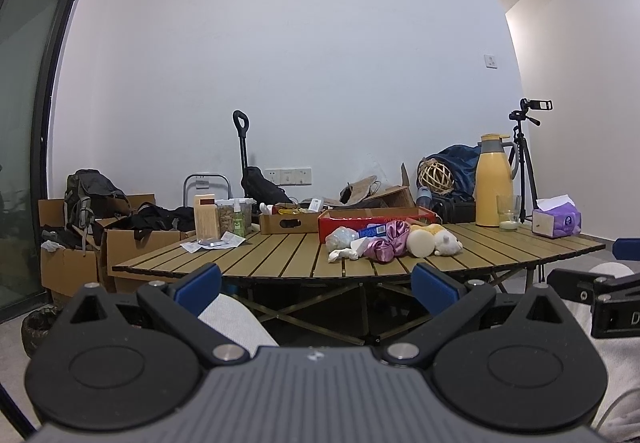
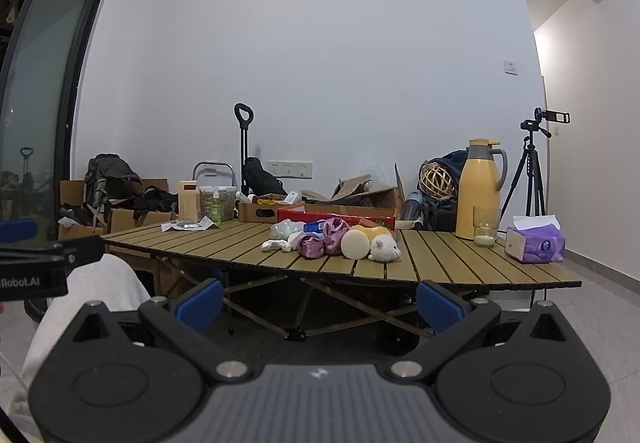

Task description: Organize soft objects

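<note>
1. The left gripper [image 1: 316, 283] and the right gripper [image 2: 318, 301] sit low in their frames, short of the slatted wooden folding table [image 1: 256, 255], each with its blue-padded jaws wide apart and empty.
2. The soft things lie heaped at the centre of each frame on the table: a white and yellow plush toy [image 1: 444, 241], a round cream sponge [image 1: 420, 243], shiny pink satin scrunchies [image 1: 386, 247], a crumpled white sock [image 1: 342, 254] and a clear plastic bag [image 1: 340, 235].
3. Just behind them stands a shallow red cardboard box [image 1: 372, 217], likely the bin.
4. Judgement: approach is the step; carry 1 gripper over the table edge, take an outer item first, such as the plush toy, and pinch its body squarely.
5. Keep clear of the yellow thermos jug [image 1: 492, 183] and the glass tumbler [image 1: 509, 211] at the right.
</note>
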### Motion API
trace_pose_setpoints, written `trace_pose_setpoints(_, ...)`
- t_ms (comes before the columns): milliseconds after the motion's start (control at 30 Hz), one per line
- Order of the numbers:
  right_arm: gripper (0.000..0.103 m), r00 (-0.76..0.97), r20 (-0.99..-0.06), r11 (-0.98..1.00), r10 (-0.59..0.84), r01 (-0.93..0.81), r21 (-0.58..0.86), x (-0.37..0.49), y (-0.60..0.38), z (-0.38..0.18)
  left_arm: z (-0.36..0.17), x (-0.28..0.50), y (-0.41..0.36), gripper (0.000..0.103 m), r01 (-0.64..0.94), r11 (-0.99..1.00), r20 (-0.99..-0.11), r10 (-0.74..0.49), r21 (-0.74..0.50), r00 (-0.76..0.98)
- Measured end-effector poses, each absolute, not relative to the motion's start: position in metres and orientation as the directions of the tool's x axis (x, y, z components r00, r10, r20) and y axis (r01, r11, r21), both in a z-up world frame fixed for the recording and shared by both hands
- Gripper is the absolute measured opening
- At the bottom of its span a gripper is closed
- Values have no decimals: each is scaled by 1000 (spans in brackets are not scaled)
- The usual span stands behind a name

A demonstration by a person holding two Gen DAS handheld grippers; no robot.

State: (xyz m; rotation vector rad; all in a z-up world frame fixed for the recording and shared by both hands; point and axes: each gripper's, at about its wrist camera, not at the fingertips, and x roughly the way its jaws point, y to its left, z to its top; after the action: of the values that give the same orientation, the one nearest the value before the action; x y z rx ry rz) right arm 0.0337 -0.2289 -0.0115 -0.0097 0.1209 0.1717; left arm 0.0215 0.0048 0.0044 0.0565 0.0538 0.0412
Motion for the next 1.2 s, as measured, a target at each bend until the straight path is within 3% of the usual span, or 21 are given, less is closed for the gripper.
trace_pose_setpoints(733,103,978,-114,985,172,-175,-10,28,-229,-13,10,21,6,103,-43,997,-61,47,56,997)
trace_pose_setpoints(900,103,984,-62,985,165,-168,-38,42,-226,2,20,52,14,103,-101,993,-84,106,64,991)
trace_pose_setpoints(1033,103,993,-9,993,118,-118,-8,69,-238,18,35,91,19,103,-72,996,-105,77,53,992)
trace_pose_setpoints(1200,103,998,-31,996,60,-58,72,137,-263,22,42,158,14,103,-69,996,-96,74,55,993)
